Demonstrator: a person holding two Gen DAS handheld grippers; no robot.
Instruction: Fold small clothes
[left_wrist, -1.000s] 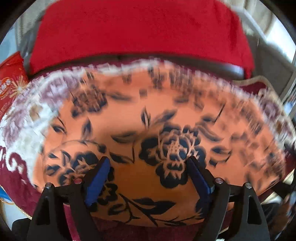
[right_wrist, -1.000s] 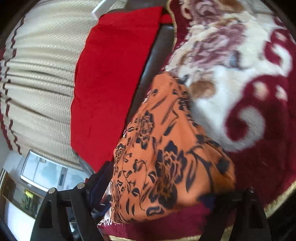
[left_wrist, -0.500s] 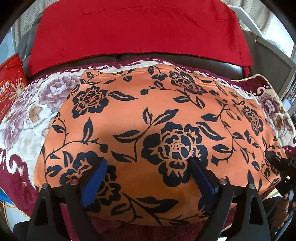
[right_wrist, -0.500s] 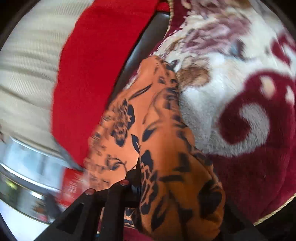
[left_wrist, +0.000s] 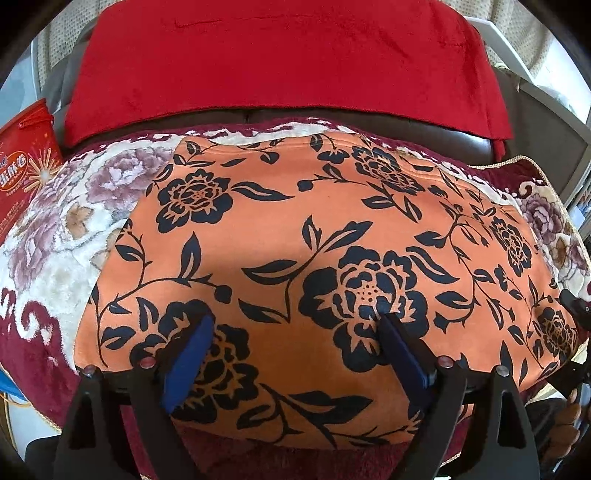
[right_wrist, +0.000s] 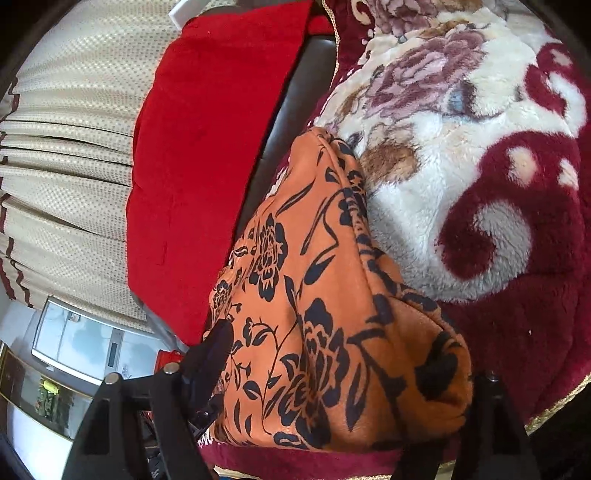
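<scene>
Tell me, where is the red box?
In the left wrist view, the red box stands at the far left edge, beside the flowery blanket.

We see both views sharp and brightly daylit, with strong barrel distortion and black vignetting at the rims. A soft shadow darkens the orange black-flowered cloth (left_wrist: 317, 258) just ahead of the left gripper (left_wrist: 295, 354). The pale window area (right_wrist: 74, 339) looks washed out.
</scene>
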